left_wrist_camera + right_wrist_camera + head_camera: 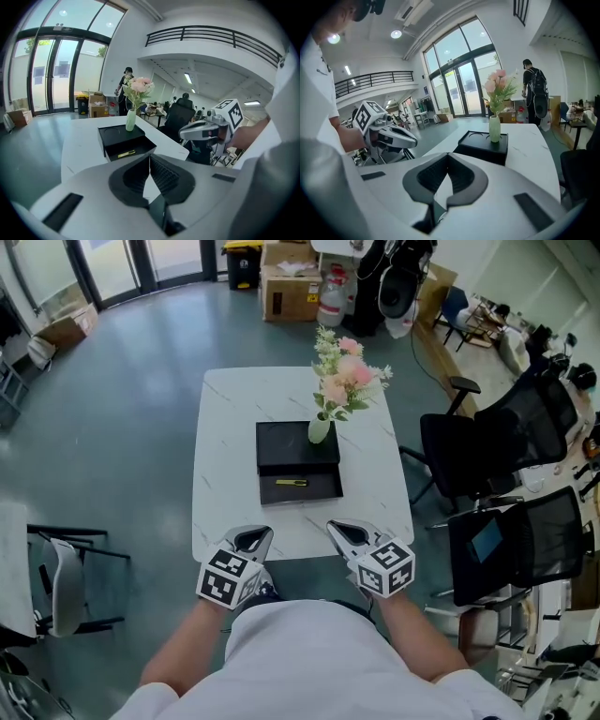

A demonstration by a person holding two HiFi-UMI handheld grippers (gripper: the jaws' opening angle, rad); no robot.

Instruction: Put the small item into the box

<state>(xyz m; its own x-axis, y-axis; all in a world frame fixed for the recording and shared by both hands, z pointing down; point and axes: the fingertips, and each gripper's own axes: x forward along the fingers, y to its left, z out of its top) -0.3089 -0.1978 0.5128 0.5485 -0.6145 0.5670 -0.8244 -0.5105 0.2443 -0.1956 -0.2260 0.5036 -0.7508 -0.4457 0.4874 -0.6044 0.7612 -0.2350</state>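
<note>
The table (225,427) top is smooth white with faint marble-like veins. The box (281,442) is matt black, the vase (319,431) smooth and glazed-looking. The left gripper (255,538) and right gripper (342,531) have matt pale plastic shells and black ribbed pads (164,176). The floor (122,399) is smooth grey with a dull sheen

Pink flowers (343,374) stand in a pale vase (319,431); black office chairs (480,442) stand beside the white table (225,460)

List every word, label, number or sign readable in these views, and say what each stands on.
No text can be read in any view.
Left marker cube and right marker cube: black-and-white square patterns only, no letters.
Cardboard boxes: print too small to read.
Greenish sign over the glass doors: too blurred to read.
Black box: no print visible.
</note>
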